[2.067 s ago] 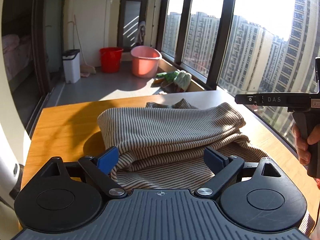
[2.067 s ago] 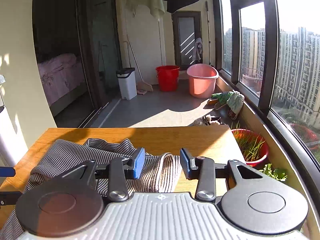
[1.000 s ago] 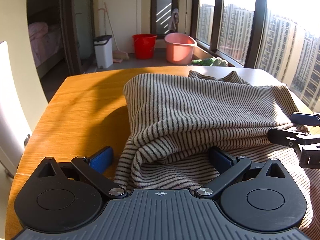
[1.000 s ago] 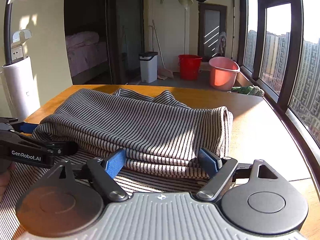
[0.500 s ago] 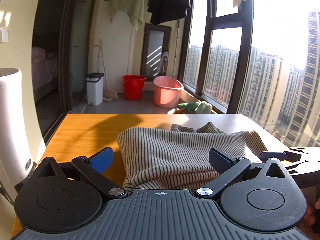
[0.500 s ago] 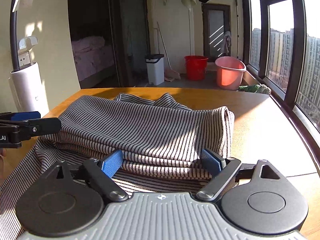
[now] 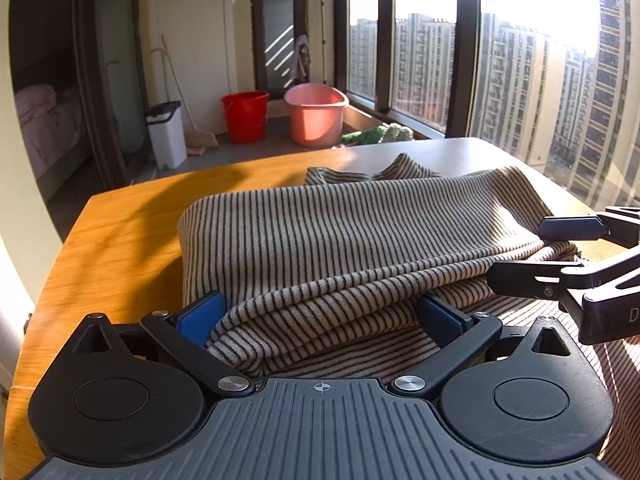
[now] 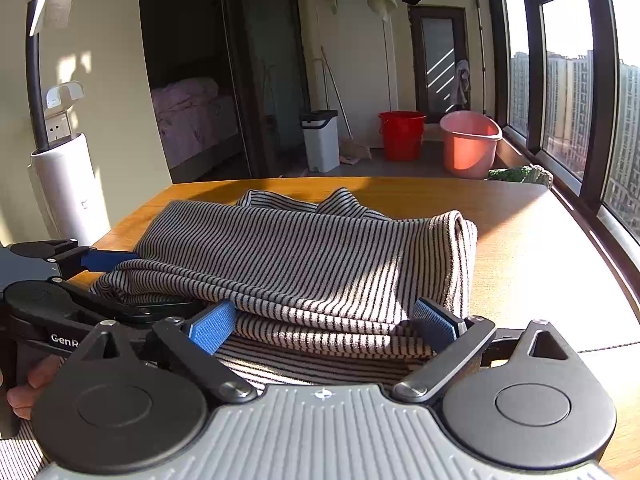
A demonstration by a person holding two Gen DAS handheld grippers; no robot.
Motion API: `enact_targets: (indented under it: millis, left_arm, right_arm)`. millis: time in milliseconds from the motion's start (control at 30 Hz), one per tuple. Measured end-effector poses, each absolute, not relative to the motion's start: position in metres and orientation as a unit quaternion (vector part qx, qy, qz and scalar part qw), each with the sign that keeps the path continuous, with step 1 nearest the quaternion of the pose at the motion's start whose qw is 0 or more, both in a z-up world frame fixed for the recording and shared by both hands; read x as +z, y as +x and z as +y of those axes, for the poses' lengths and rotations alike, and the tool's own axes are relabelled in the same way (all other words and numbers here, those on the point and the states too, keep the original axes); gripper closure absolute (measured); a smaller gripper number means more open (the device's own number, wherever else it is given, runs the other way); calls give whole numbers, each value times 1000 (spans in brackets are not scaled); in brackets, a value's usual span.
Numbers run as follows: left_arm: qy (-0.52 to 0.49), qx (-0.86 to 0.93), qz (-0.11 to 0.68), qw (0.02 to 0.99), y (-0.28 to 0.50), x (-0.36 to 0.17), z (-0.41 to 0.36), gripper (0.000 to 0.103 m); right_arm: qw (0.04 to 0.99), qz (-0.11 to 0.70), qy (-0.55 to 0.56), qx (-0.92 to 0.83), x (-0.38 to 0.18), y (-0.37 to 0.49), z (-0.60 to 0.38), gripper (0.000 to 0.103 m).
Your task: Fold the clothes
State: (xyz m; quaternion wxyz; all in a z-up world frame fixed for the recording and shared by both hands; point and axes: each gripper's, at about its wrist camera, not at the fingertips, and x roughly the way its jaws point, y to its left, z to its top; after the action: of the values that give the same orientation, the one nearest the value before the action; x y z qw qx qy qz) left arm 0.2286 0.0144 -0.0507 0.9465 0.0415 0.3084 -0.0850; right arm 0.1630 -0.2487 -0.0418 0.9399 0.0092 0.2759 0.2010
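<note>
A ribbed, black-and-beige striped garment [image 7: 360, 240] lay folded in soft layers on the smooth wooden bench [image 7: 120, 248]. Both hand-held grippers gaped at its near folded edge: the left [image 7: 320, 316], and the right [image 8: 324, 320], just widened. Bare wood surrounded it.

The left gripper [image 7: 320, 316] has a dark grey ribbed body, black round hubs, black link arms with silver screws and blue pads; the right gripper [image 8: 326, 326] has a lighter grey ribbed body, the same black hubs and textured blue pads.
</note>
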Motion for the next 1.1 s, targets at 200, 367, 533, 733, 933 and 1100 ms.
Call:
enact_targets:
  millis: [200,367,533,733,933,1100]
  left_arm:
    - [44,-84,307,947,224,-52,15,0]
    - [52,-79,309,946,221,-53,13,0]
    - [53,-78,308,947,219,-51,15,0]
    - [49,-81,307,947,218,-51,18,0]
    - [48,-80,307,947,219,-50,20,0]
    - [48,-81,307,947,219,-50,20,0]
  right_arm:
    - [939,273,26,208,-42,162,-253,5]
    - [953,249,-2,172,-24,158,-245,52]
    - [948,281,22,147,-11,183,-246,52]
    - [944,297,-30,143,-44,183,-237,52]
    - [951,282,-35,124,-18,164,-243,52]
    - [931,345,-37,112,-33,176,-255,36]
